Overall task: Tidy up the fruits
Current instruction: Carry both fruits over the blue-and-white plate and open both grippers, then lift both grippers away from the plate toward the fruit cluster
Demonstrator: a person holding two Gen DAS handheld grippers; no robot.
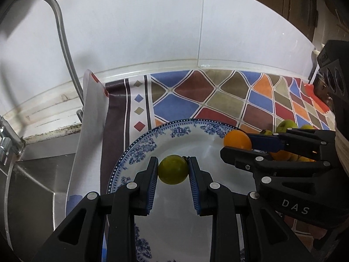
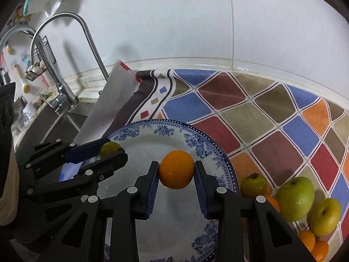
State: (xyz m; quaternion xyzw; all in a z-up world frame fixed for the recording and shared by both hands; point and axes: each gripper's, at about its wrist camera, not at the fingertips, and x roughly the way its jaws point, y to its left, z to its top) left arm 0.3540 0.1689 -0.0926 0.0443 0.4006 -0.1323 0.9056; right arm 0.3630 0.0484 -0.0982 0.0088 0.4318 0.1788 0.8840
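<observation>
White tiled wall [image 2: 174, 32] stands behind a counter with a cloth [image 2: 261, 113] of coloured diamonds; a steel sink [image 1: 32, 185] and tap [image 2: 65, 43] are at left. On the cloth lies a blue-patterned plate [image 2: 165, 128]. Above the plate, the left gripper [image 1: 173, 170] clamps a round green fruit [image 1: 173, 169], and the right gripper [image 2: 176, 169] clamps an orange [image 2: 176, 169]. Both are round, without clear long axis. More fruits [image 2: 294, 198] lie right of the plate.

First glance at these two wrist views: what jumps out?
Two black grippers over a blue-and-white patterned plate, each clamping one fruit: the left gripper a small round green fruit, the right gripper a round orange fruit. Next, the bright diamond-patterned tablecloth under the plate, with loose green and orange fruit piled at the plate's right. A steel tap stands at the far left.
</observation>
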